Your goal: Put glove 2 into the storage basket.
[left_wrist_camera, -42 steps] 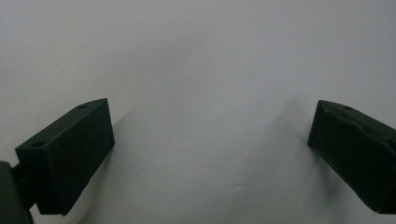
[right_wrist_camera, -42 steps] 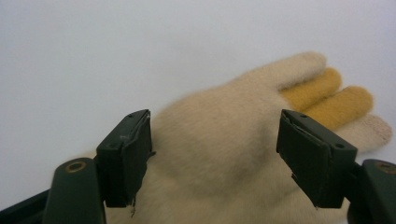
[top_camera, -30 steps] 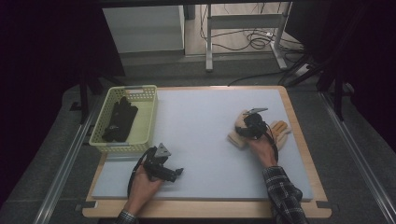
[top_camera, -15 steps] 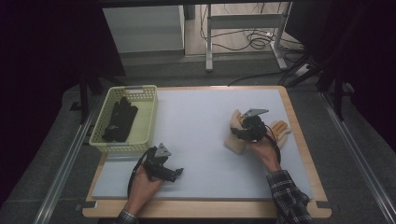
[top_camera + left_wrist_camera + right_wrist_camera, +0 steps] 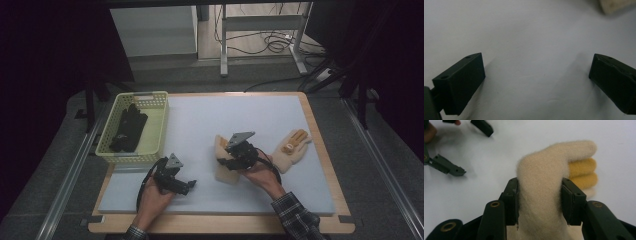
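1. Clearly, the right gripper (image 5: 539, 202) is clamped on a cream knitted glove (image 5: 546, 185) over the middle of the worktop (image 5: 200, 115); its jaws have just been opening a little with the glove between them, so the soft knit could slip out.
2. The glove's free end (image 5: 226, 172) hangs to the mat and may drag or snag.
3. The yellow basket (image 5: 159, 125) at the left edge already holds black gloves (image 5: 127, 131); a careless drop could catch its rim.
4. The left gripper (image 5: 172, 181) rests released near the front edge and empty, and sits near the carrying path.
5. The second cream glove (image 5: 291, 147) lies near the right edge.
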